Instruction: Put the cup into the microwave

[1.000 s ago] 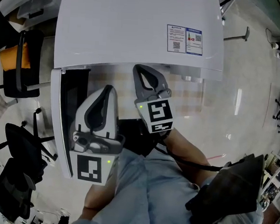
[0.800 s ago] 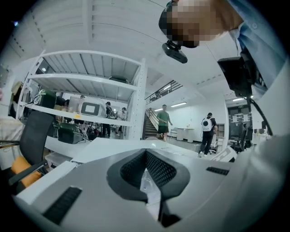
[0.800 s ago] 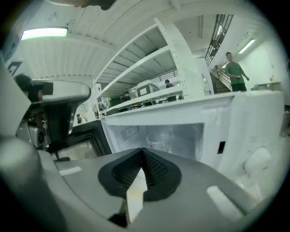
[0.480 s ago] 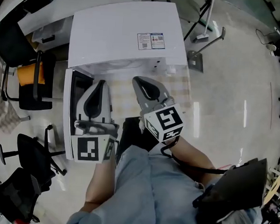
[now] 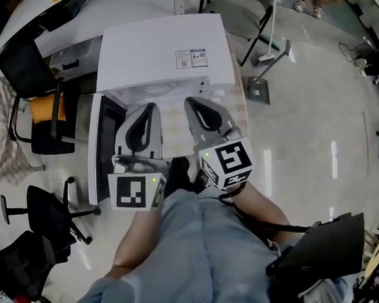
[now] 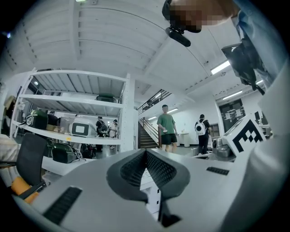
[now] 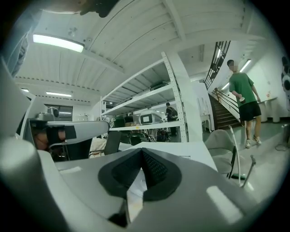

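Fingers of left gripper and right gripper pressed together, empty; open microwave lies beneath, ahead.

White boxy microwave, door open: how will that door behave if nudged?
The dark-windowed door probably swings freely; it stands open at the left edge of the white boxy microwave. The broad, squat body looks heavy and unlikely to slide or tip.

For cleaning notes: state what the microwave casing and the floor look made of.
Microwave casing: white, matte, probably painted metal, possibly plastic; smooth flat top.
Floor: pale, glossy, likely polished tile or epoxy; it mirrors light streaks.
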Demonstrator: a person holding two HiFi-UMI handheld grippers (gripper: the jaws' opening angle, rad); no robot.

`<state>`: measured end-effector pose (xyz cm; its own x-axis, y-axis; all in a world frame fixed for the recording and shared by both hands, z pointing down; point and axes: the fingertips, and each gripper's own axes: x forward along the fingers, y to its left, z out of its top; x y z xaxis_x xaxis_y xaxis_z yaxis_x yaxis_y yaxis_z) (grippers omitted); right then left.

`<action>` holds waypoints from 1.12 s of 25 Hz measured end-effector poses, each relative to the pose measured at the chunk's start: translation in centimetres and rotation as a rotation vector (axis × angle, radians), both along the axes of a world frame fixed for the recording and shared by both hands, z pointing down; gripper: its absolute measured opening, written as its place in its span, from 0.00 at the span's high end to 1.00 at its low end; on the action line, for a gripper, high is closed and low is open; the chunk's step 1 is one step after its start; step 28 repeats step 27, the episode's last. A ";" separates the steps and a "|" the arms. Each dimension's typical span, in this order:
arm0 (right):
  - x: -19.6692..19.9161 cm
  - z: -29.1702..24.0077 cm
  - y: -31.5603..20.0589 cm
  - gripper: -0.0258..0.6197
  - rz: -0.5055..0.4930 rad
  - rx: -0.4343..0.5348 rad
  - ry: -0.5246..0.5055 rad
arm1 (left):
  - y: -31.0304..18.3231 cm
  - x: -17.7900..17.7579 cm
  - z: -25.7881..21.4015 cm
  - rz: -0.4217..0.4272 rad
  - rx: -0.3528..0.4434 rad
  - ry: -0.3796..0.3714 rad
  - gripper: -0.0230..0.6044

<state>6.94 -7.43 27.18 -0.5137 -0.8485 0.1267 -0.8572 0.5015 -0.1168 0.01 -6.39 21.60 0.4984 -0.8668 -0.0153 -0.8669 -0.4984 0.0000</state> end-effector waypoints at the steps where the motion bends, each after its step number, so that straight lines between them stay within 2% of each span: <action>1: 0.1 -0.3 0.1 0.96 0.000 0.008 0.001 | 0.2 0.2 -0.2 0.003 0.004 -0.001 0.96; 10: 0.0 -1.3 1.1 0.96 -0.029 0.047 0.007 | 0.9 0.9 -0.7 0.004 0.018 -0.010 0.96; 28: 0.6 -1.3 1.1 0.96 -0.036 0.052 0.006 | 0.8 1.7 -0.8 0.009 0.018 -0.017 0.96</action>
